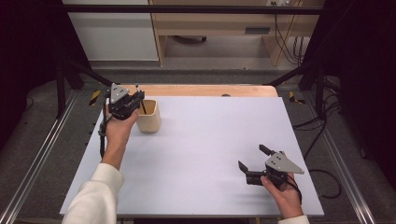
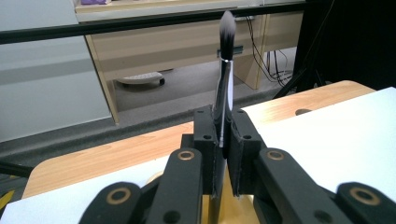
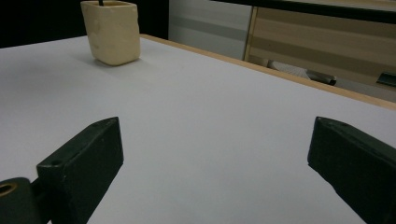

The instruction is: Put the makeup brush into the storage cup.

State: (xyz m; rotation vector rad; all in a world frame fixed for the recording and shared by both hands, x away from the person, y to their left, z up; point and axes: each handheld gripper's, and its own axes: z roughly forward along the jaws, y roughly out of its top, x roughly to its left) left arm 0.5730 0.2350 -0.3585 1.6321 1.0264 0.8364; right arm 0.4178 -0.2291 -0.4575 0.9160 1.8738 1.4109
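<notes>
table (image 1: 201, 154): white sheet over wood top
cup (image 1: 150, 116): beige squarish holder, far left of table
brush (image 2: 226, 56): thin black handle, dark bristles with pale tip, upright over cup
left gripper (image 1: 133, 103): above cup, clamped on brush handle
right gripper (image 1: 252, 162): near right, low over table, jaws spread wide, nothing between

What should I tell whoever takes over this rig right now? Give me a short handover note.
Left claw: shut on the makeup brush, held upright, bristles up, over the beige cup at the far left of the white table.
Right claw: open, holding nothing, low over the near right of the table.
Done: the brush is gripped, and its lower end seems to reach into the cup.
Left: whether the brush is going in or coming out cannot be told; finish that move and then let go.
</notes>
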